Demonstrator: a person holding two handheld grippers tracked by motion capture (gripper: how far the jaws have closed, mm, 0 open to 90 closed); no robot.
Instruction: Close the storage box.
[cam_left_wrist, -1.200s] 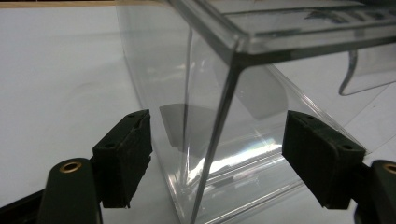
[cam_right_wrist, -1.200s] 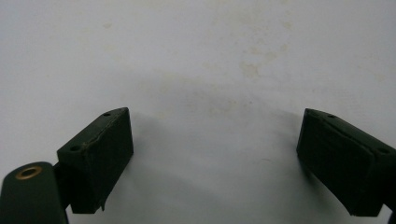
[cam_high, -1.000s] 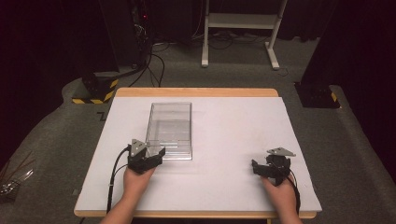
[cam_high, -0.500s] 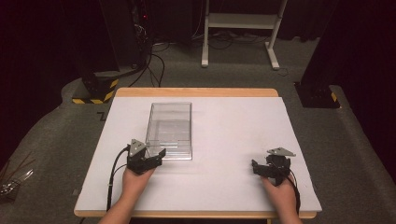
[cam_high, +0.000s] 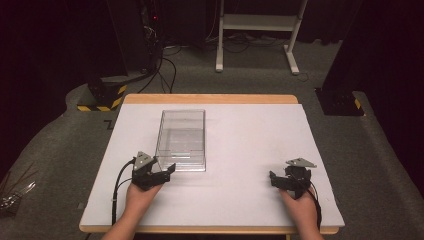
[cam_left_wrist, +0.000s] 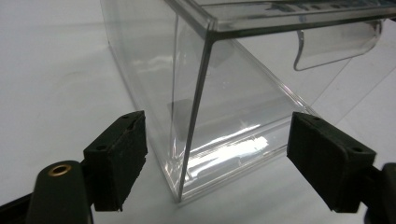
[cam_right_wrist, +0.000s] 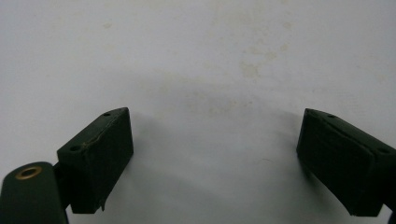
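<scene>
We note a clear, glossy plastic box (cam_left_wrist: 219, 107); matt white worktop (cam_high: 250, 150) with wooden edge; matt black, slightly rough pads (cam_right_wrist: 100, 156) on the right hand-held gripper (cam_right_wrist: 215, 163).

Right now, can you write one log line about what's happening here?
left gripper: open, jaws at clear plastic box near corner | right gripper: open over bare white table | box untouched

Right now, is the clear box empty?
Empty: through the clear box walls, both views show nothing but the white table.
</scene>
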